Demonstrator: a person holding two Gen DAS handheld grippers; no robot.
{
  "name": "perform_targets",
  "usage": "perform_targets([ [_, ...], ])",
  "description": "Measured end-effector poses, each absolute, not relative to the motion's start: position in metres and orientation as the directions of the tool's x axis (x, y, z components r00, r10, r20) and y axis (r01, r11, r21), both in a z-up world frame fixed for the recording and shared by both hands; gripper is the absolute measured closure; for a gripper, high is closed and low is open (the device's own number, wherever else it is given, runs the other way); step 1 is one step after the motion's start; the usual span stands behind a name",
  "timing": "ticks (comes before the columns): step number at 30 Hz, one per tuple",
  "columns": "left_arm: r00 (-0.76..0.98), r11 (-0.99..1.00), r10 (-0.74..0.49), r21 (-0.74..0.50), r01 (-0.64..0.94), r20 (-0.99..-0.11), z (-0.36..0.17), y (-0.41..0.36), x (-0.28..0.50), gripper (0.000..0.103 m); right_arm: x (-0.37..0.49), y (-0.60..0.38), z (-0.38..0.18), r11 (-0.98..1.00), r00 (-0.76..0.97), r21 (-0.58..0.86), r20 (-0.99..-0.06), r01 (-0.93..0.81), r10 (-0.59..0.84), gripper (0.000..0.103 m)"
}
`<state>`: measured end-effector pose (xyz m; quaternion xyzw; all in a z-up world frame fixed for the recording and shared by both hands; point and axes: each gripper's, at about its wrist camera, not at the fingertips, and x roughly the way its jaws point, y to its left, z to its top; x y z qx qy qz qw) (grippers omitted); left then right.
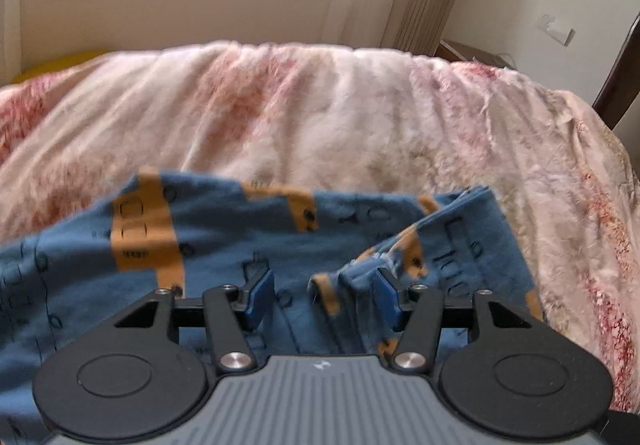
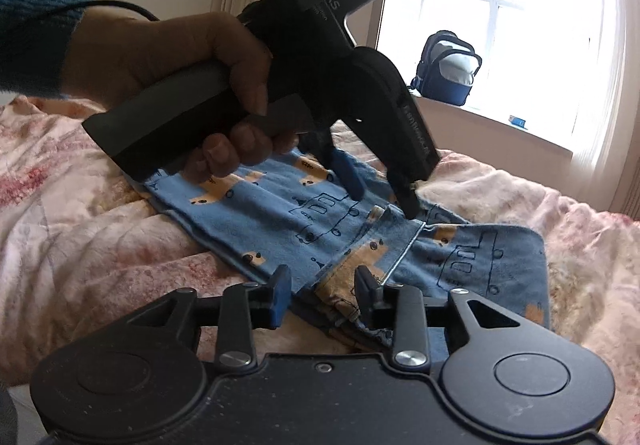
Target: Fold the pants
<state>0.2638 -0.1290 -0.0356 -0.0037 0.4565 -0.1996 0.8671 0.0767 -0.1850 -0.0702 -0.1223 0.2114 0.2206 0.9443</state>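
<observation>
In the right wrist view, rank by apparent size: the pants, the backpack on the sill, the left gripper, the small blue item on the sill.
1. Pants and left gripper: similar; the gripper is nearer, so unsure.
2. Backpack.
3. Small blue item.

Pants (image 1: pixel 224 245): blue w/ tan vehicle print, dark outlines. Bedspread (image 1: pixel 320 105): pink-cream, red blotches. Backpack (image 2: pixel 448 69): navy. Sleeve (image 2: pixel 32 33): teal knit.

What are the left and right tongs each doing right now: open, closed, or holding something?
Left tongs: open, pads apart above the blue pants, gripping nothing.
Right tongs: open, with pants fabric between the pads but not pinched.
</observation>
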Motion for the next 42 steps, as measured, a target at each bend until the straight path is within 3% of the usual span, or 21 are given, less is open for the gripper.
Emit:
perform_targets([
  [4,0.488,0.908,-0.393,-0.246,0.339,-0.779,-0.039,-0.129,0.267,0.044,0.081,-0.184,-0.074,0.881,0.816,-0.142,-0.466,-0.452,0.343,0.065],
  [11,0.465,0.905,-0.39,-0.239,0.351,-0.795,-0.042,-0.14,0.268,0.07,0.081,-0.179,-0.078,0.872,0.808,-0.168,-0.485,-0.461,0.334,0.064],
  [14,0.456,0.901,-0.407,-0.266,0.342,-0.792,-0.041,-0.138,0.268,0.076,0.081,-0.179,-0.078,0.872,0.811,-0.172,-0.483,-0.458,0.33,0.067],
  [18,0.455,0.908,-0.399,-0.274,0.317,-0.796,-0.041,-0.139,0.268,0.078,0.075,-0.175,-0.077,0.861,0.816,-0.2,-0.472,-0.467,0.333,0.083],
  [23,0.465,0.918,-0.368,-0.234,0.321,-0.805,-0.035,-0.148,0.265,0.081,0.077,-0.181,-0.073,0.874,0.811,-0.159,-0.477,-0.459,0.339,0.09],
  [33,0.419,0.903,-0.409,-0.293,0.315,-0.811,-0.005,-0.1,0.273,0.081,0.085,-0.179,-0.031,0.875,0.774,0.01,-0.462,-0.484,0.433,0.091],
  [42,0.437,0.926,-0.354,-0.245,0.287,-0.827,-0.02,-0.029,0.272,0.081,0.102,-0.118,-0.038,0.791,0.684,0.035,-0.48,-0.611,0.55,0.091],
])
